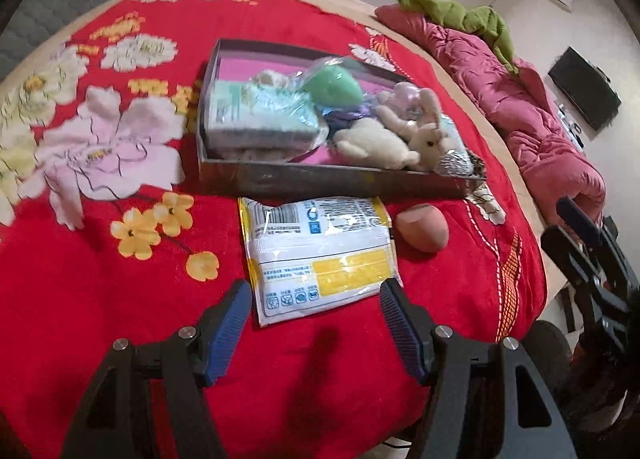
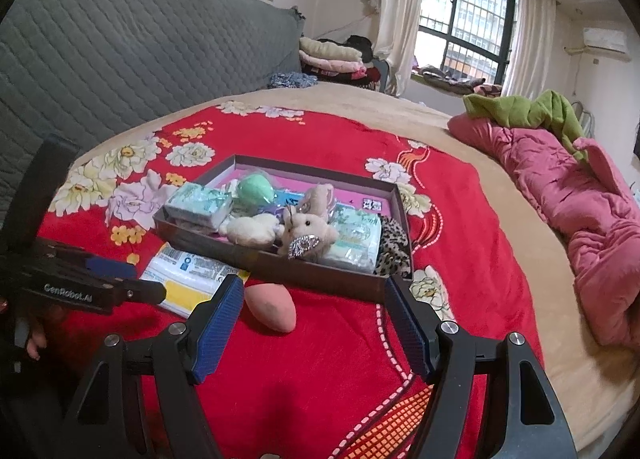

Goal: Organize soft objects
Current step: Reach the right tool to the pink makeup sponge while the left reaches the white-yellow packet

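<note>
Tilting steeply down, left gripper (image 1: 316, 299) spreads jaws over yellow packet (image 1: 320, 255).

Two plush rabbits (image 2: 308, 229), one box (image 2: 280, 265)

The right gripper (image 2: 314, 323) hangs with jaws apart over the pink sponge (image 2: 271, 309) beside the box (image 2: 320, 279).

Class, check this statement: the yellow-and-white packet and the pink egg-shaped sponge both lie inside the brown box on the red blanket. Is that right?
Not quite. The yellow-and-white packet and the pink egg-shaped sponge lie outside the brown box, on the red blanket just in front of its near wall. The left wrist view shows this clearly.
</note>
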